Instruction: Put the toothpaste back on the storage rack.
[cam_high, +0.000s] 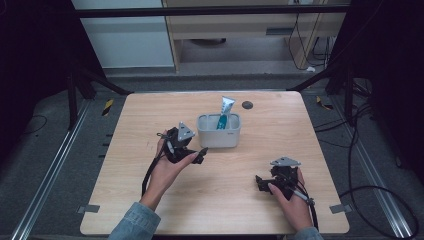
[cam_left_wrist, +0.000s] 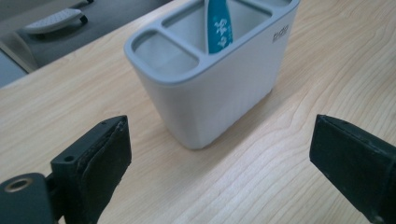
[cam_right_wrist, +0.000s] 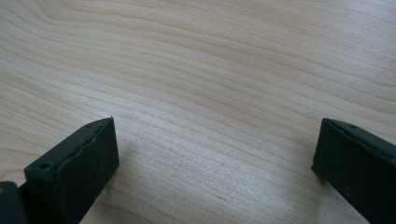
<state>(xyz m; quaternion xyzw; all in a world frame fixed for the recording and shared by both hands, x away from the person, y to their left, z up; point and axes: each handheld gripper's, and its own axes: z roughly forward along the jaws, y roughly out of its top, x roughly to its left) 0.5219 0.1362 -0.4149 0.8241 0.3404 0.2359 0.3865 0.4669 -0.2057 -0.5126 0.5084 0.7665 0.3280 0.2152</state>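
Left gripper view has the left tongs (cam_left_wrist: 219, 163) spread wide just before the grey ribbed plastic holder (cam_left_wrist: 210, 74) carrying the blue tube (cam_left_wrist: 218, 25); centre them squarely, while the right tongs (cam_right_wrist: 215, 163), wide too, wait apart.

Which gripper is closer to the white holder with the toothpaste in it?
The left gripper is closer: it sits just beside the holder, jaws open toward it. The right gripper rests farther off, near the table's front edge.
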